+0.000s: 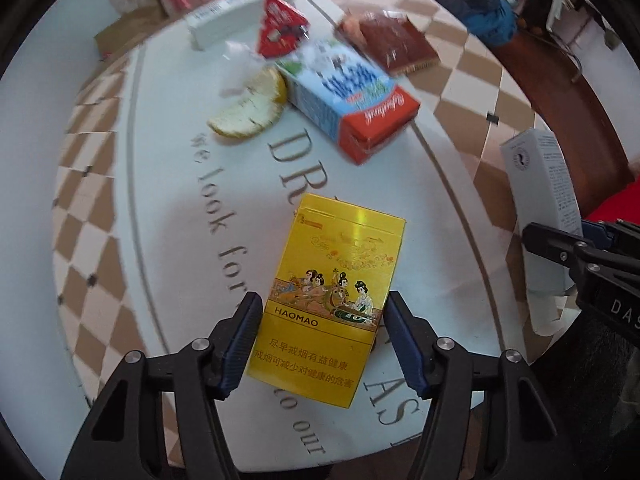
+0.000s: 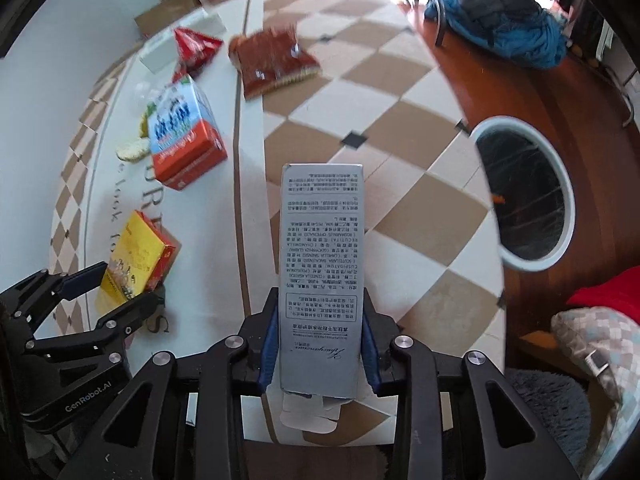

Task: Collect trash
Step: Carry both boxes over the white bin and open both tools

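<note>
In the left wrist view, the left hand-held gripper (image 1: 322,344) has its blue pads at both sides of a flat yellow cardboard cigarette pack (image 1: 332,300). Whether the pads press on the pack I cannot tell. The pack is above a white worktop (image 1: 168,208) with grey letters. Further away lie a curved yellow peel (image 1: 252,108), a blue and orange carton (image 1: 352,108), a red triangular wrapper (image 1: 280,28) and a brown wrapper (image 1: 392,44), all blurred.

The right wrist view alone shows a round white bin (image 2: 528,196) with a dark inside, on a brown wooden floor beside the worktop. The right hand-held gripper (image 2: 320,344) is clenched on a tall grey printed box (image 2: 320,264), whose lower flap is cut off behind the fingers.
</note>
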Demonstrator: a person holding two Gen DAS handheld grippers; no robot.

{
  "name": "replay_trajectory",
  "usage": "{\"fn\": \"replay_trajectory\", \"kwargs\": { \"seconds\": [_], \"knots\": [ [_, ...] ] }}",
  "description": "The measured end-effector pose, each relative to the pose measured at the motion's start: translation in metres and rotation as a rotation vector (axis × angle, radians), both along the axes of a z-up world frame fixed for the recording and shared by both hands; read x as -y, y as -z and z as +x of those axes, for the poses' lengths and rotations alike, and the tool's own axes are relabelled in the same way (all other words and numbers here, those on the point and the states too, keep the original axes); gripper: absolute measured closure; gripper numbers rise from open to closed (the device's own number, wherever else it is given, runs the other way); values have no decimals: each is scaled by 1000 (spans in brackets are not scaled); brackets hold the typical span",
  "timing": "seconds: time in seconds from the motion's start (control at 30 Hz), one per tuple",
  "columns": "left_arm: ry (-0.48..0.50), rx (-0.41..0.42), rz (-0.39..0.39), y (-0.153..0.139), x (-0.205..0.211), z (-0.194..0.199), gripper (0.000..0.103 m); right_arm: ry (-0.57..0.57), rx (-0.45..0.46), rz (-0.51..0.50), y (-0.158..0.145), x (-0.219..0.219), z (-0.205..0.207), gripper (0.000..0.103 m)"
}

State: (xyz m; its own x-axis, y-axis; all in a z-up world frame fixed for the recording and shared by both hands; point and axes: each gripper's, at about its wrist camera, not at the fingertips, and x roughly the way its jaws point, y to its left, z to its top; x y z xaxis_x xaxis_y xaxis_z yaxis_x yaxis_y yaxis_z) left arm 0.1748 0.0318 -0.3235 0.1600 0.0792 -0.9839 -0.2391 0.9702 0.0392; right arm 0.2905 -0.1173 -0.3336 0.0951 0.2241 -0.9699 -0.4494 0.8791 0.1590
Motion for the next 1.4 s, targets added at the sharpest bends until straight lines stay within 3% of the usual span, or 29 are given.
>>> {"fn": "replay_trajectory", "kwargs": {
  "seconds": [0.17, 0.43, 0.67, 0.9, 1.0, 1.07, 1.17, 1.4],
  "knots": [
    [-69, 77, 45, -34, 7, -20, 44, 3, 15, 84, -24, 14, -4, 67],
    [-108, 201, 38, -92, 17, -8, 45, 20, 50, 202, -67, 37, 1, 67],
    [-72, 297, -24, -127, 39, 47, 45, 91, 93, 293, -107, 73, 24, 67],
    [25, 374, -167, -146, 97, 122, 45, 235, 175, 291, -134, 162, 76, 67],
    [96, 368, -262, -139, 140, 170, 46, 300, 179, 250, -122, 203, 103, 67],
    [135, 341, -326, -124, 169, 206, 53, 350, 154, 215, -100, 233, 128, 67],
    [176, 275, -391, -87, 209, 262, 53, 395, 95, 182, -60, 262, 161, 67],
    [192, 64, -310, 15, 253, 343, 53, 459, -101, 183, 53, 296, 231, 64]
  ]
}}
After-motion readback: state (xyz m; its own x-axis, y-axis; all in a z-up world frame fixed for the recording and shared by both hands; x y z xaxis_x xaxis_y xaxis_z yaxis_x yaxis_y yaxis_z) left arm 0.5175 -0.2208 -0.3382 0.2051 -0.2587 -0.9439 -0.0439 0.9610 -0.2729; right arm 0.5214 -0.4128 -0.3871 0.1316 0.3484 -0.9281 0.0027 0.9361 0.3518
